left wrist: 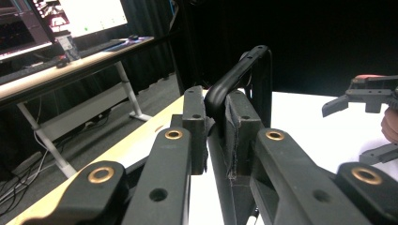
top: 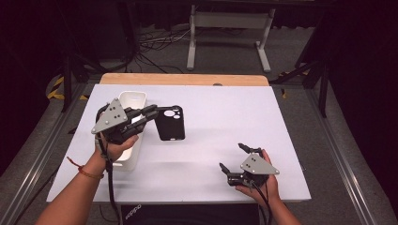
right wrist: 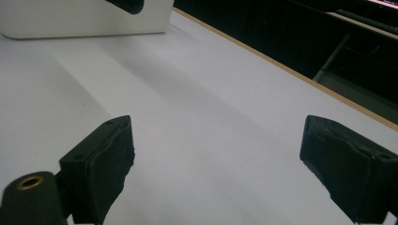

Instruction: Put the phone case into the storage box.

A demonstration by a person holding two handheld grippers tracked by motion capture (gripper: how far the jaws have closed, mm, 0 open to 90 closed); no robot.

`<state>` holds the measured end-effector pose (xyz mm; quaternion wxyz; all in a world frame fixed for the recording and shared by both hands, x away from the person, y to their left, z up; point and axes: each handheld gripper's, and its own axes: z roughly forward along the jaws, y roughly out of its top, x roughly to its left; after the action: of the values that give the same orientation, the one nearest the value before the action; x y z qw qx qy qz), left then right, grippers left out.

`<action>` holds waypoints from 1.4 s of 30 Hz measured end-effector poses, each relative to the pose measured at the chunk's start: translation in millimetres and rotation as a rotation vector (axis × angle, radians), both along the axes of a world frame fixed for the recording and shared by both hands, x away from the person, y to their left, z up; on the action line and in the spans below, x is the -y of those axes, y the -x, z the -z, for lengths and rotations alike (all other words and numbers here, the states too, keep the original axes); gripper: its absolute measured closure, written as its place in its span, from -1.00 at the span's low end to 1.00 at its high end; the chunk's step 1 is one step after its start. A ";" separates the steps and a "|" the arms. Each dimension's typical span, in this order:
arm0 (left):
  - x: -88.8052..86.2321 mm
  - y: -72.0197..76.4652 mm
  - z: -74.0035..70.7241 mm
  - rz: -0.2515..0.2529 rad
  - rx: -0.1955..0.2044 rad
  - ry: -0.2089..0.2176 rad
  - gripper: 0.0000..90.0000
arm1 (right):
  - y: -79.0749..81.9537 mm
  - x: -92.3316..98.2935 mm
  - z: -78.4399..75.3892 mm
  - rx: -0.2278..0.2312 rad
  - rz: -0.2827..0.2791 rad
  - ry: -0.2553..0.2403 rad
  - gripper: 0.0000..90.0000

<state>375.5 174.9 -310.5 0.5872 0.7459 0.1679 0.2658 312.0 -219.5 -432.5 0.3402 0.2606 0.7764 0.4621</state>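
The left gripper (top: 151, 114) pinched the thin edge of a matte black, round-cornered phone case (top: 170, 123), likely its only graspable rim, holding it beside the glossy white plastic rectangular bin (top: 132, 100), whether clear of the smooth white tabletop (top: 225, 117) was unclear. The right gripper (top: 233, 156) rested near the table's front edge, jaws spread and empty.

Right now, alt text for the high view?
The left gripper holds a black phone case by its edge beside a white bin. The right gripper rests open and empty near the front edge of the white table.
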 end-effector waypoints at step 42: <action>-38.5 -31.6 -29.1 -0.122 0.030 -0.069 0.80 | 0.7 -0.6 -1.1 0.002 0.005 0.002 -0.74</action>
<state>407.0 213.4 -281.4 0.5464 0.7499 0.1950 0.3179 311.3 -218.9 -431.4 0.3426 0.2617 0.7758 0.4607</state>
